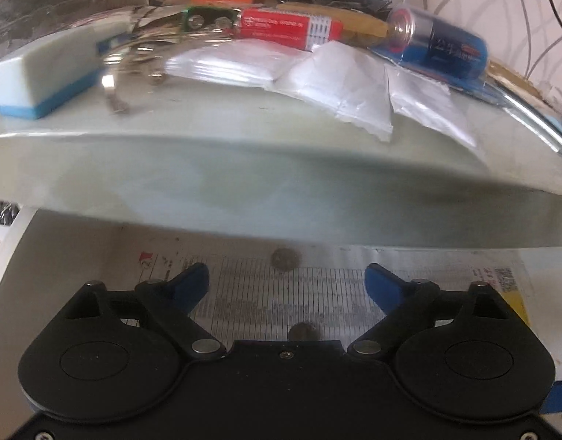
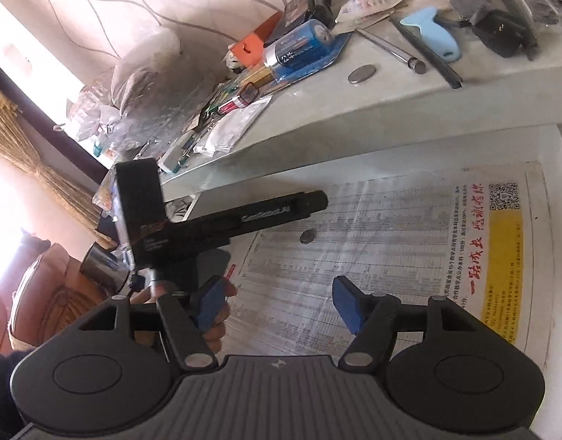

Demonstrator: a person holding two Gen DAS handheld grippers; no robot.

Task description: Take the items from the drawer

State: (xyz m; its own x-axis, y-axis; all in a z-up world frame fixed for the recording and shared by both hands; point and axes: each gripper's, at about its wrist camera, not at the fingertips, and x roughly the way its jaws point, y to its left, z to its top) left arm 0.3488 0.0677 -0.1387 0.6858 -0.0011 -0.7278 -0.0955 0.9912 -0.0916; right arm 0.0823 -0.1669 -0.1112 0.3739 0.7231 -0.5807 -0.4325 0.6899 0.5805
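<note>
Hovering, left gripper (image 1: 286, 282): jaws spread, empty, above newspaper (image 1: 281, 293).
Right gripper (image 2: 277, 302): jaws spread, empty.
Coin (image 2: 307, 236): on newspaper, 12 o'clock of right gripper.

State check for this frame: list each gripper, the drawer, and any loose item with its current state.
Left gripper: open, empty, over the drawer's paper liner.
Right gripper: open, empty, above the liner.
Drawer: pulled open, lined with printed paper.
Coin: lying flat on the liner, untouched.
Second coin: on the liner by the left gripper's body, partly hidden.
Big blue battery: lying on its side on the top.
</note>
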